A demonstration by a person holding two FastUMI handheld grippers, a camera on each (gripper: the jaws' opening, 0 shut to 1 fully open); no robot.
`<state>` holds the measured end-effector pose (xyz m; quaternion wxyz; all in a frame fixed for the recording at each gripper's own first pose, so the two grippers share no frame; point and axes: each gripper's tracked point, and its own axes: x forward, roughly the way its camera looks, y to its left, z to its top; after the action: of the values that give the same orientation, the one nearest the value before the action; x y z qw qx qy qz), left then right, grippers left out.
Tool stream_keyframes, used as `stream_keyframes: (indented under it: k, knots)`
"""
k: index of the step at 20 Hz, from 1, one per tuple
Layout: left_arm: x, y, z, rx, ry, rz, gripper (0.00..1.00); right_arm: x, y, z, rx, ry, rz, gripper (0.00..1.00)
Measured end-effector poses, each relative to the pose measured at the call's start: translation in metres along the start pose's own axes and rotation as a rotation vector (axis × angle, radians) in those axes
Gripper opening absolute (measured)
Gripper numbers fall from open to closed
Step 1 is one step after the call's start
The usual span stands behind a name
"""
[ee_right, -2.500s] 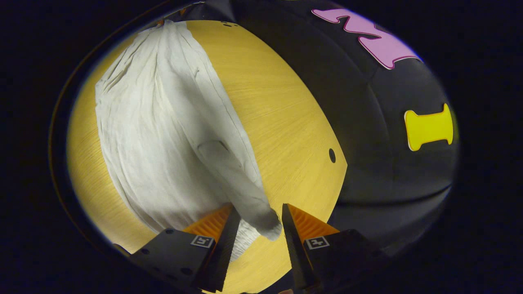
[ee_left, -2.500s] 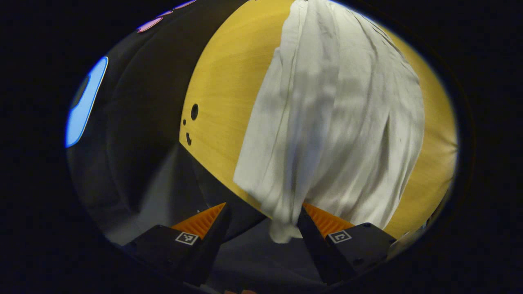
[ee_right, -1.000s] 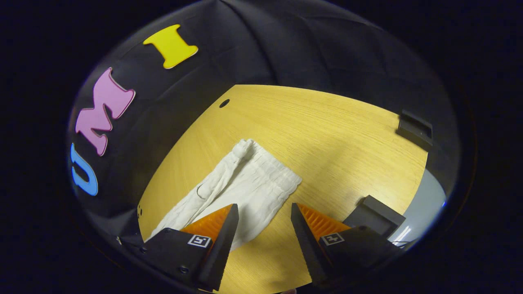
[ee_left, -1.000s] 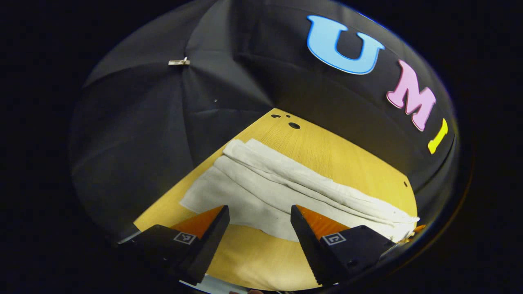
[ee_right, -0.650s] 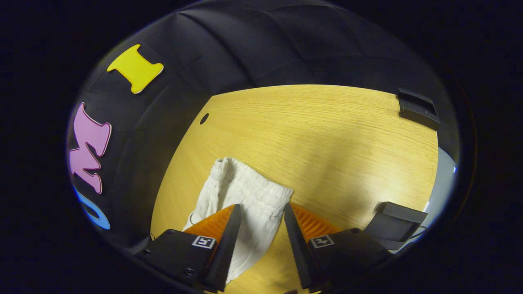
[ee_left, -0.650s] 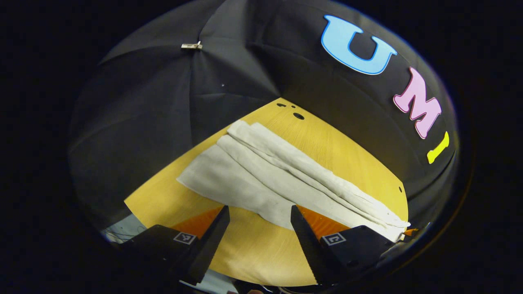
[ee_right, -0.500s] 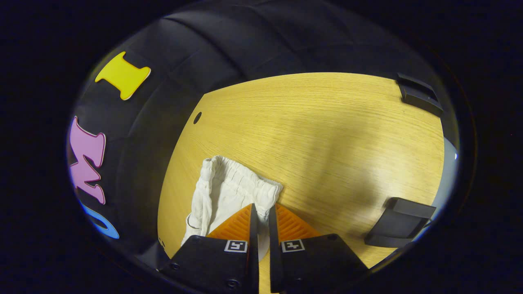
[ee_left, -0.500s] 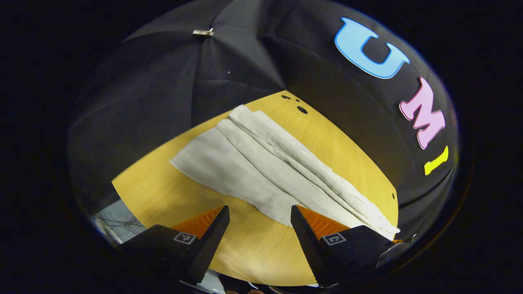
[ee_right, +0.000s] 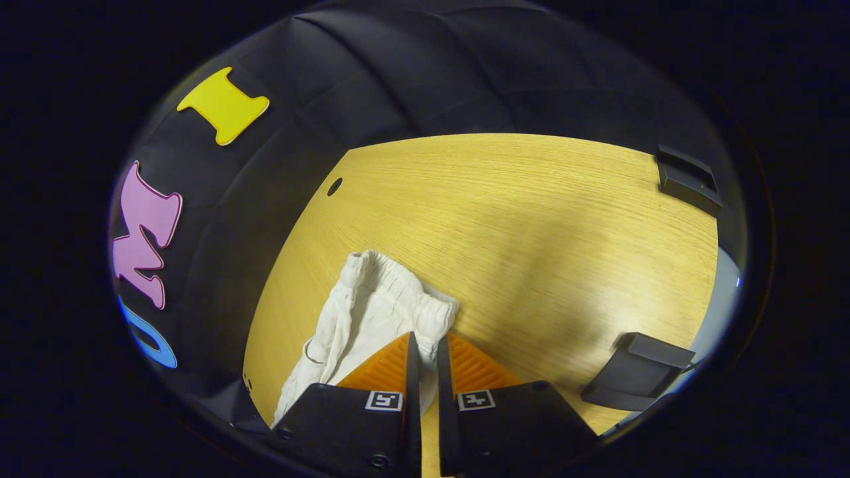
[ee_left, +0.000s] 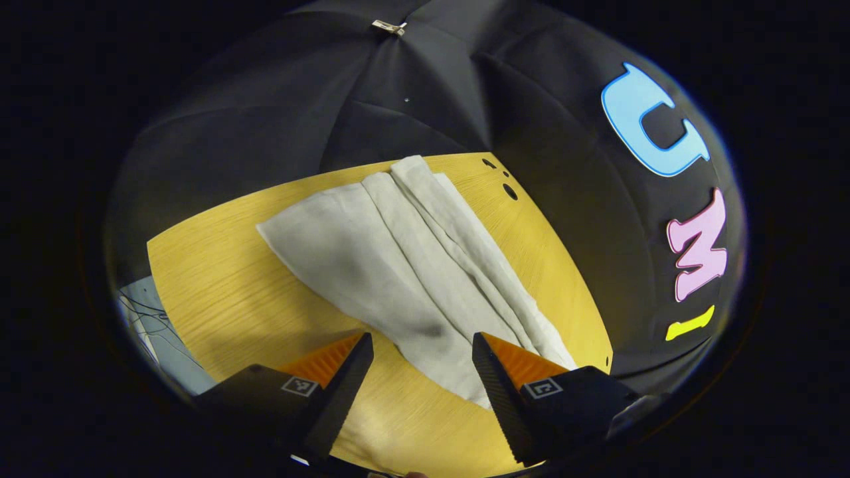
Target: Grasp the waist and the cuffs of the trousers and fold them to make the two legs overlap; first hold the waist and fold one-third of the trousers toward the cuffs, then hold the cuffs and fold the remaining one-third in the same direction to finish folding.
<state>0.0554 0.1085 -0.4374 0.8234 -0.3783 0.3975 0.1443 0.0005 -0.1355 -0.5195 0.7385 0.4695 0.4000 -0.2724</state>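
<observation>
White trousers (ee_left: pixel 405 265) lie flat on the yellow wooden table (ee_left: pixel 219 265), the legs stacked and running away from my left gripper toward the far table corner. My left gripper (ee_left: pixel 420 345) is open, low over the table, and the trousers' near edge passes between its fingers without touching them. In the right gripper view the gathered elastic waist (ee_right: pixel 392 292) is bunched just ahead of my right gripper (ee_right: pixel 425 340). That gripper is shut on the waist's near corner, with a thin strip of white cloth showing between the fingers.
Two black blocks sit on the table (ee_right: pixel 531 219), one at the far right edge (ee_right: pixel 687 179) and one nearer on the right (ee_right: pixel 637 372). Small holes (ee_left: pixel 510 191) mark the tabletop by the black wall. Grey floor (ee_left: pixel 143 318) lies past the table's left edge.
The trousers went from hanging in both grippers to lying on the table. The right gripper then closed on the waist. The left gripper stayed open and swung around the leg end.
</observation>
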Motion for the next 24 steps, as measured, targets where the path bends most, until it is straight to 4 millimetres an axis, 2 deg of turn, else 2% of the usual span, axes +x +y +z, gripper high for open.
stream_keyframes:
  k: [7,9,12,14,17,21,24]
  knots:
    - [0.038,-0.027,0.023,-0.031,-0.024,-0.004,0.96,0.002,-0.001,-0.001,-0.058,0.008,-0.001,0.15]
    - [0.051,-0.028,0.027,-0.006,-0.017,0.037,0.95,0.002,-0.001,-0.001,-0.068,0.012,-0.001,0.15]
    - [0.063,-0.018,0.028,0.053,0.003,0.152,0.47,0.002,0.0,0.0,-0.089,0.022,-0.001,0.15]
    - [0.065,-0.019,0.027,0.044,0.002,0.144,0.15,0.001,0.0,0.001,-0.1,0.021,0.002,0.15]
    - [0.059,-0.019,0.024,-0.002,0.018,0.099,0.07,-0.01,0.012,0.015,-0.107,-0.041,0.039,0.15]
    - [0.05,-0.017,0.01,-0.055,0.015,0.044,0.06,-0.04,0.025,0.034,-0.154,-0.109,0.084,0.15]
    - [0.051,-0.018,0.006,-0.081,0.009,0.006,0.06,-0.062,0.034,0.05,-0.227,-0.159,0.113,0.15]
